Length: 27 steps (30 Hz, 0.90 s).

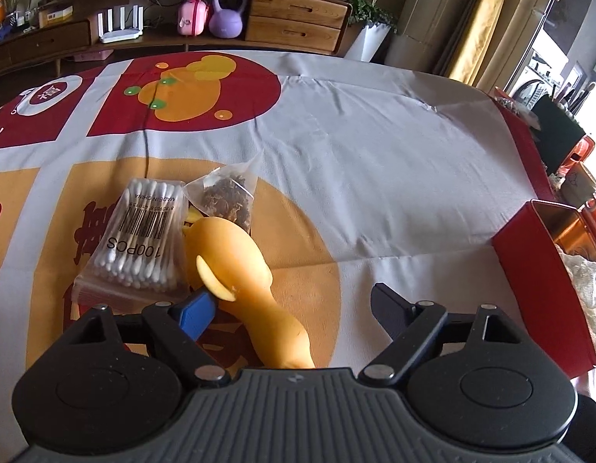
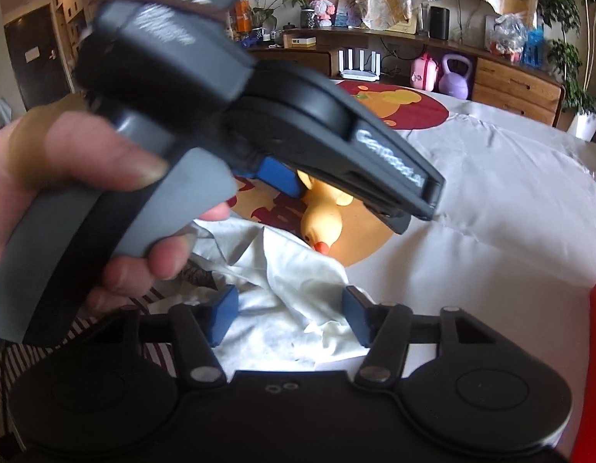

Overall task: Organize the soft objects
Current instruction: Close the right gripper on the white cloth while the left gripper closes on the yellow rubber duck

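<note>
We held the left tongs (image 1: 294,301) tilted down over the patterned tablecloth (image 1: 375,162), their jaws standing wide apart. Between them lay the yellow rubber duck (image 1: 240,270), stretched lengthwise toward the far side. The left blue pad (image 1: 195,314) sat just against the duck's pale wing, though we could not tell whether it pressed; the right dark pad (image 1: 390,312) stood well clear of the toy, so nothing was clamped. Just beyond the left pad lay a clear bag of cotton swabs (image 1: 141,243), touching the duck's side, and ahead of it, past the duck's far end, a small clear pouch of dried brown bits (image 1: 226,196). Far off to the right of these tongs stood an open red tin (image 1: 529,270) with something white and lacy inside.

From the right tongs (image 2: 288,314) we saw a hand (image 2: 78,200) gripping the handle of the left tongs (image 2: 348,196), which hung over the duck (image 2: 323,220); its orange beak pointed toward us. The right tongs' jaws stood partly apart, with a crumpled white cloth (image 2: 290,289) bunched between and under the blue pads (image 2: 224,314). We could not tell whether the pads pressed on the fabric. A striped fabric (image 2: 143,347) lay left of the cloth.
</note>
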Available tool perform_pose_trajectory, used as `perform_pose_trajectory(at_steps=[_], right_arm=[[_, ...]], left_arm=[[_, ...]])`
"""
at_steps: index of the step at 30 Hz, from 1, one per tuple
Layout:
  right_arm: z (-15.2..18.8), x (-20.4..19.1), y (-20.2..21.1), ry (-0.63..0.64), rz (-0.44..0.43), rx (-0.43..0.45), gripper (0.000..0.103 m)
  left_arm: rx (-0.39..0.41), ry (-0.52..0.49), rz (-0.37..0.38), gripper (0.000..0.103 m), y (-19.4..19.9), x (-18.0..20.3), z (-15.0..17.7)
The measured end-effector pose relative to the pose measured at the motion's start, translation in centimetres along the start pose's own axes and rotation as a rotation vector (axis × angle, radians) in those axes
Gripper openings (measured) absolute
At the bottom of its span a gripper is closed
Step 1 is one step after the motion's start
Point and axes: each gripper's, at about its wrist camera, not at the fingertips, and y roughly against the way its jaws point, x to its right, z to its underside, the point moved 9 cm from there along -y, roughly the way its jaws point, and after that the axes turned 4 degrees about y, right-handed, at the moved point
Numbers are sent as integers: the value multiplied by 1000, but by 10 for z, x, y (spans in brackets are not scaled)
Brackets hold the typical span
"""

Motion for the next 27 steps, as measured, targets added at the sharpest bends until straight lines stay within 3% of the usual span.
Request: perform_pose_trajectory(at_steps=[4, 10, 12, 17, 27], right_arm=[[1, 0, -1, 10, 9, 5, 51], [3, 3, 4, -8, 28, 11, 27], [4, 5, 5, -23, 32, 9, 15], [6, 8, 15, -60, 22, 18, 4], [6, 26, 62, -127, 64, 103, 3]], left_arm=[[3, -16, -21, 78, -5, 3, -1], [21, -35, -83, 44, -2, 1, -1], [30, -33, -102, 33, 1, -3, -1], [50, -9, -114, 25, 7, -12, -2], [70, 1, -80, 16, 28, -13, 0]])
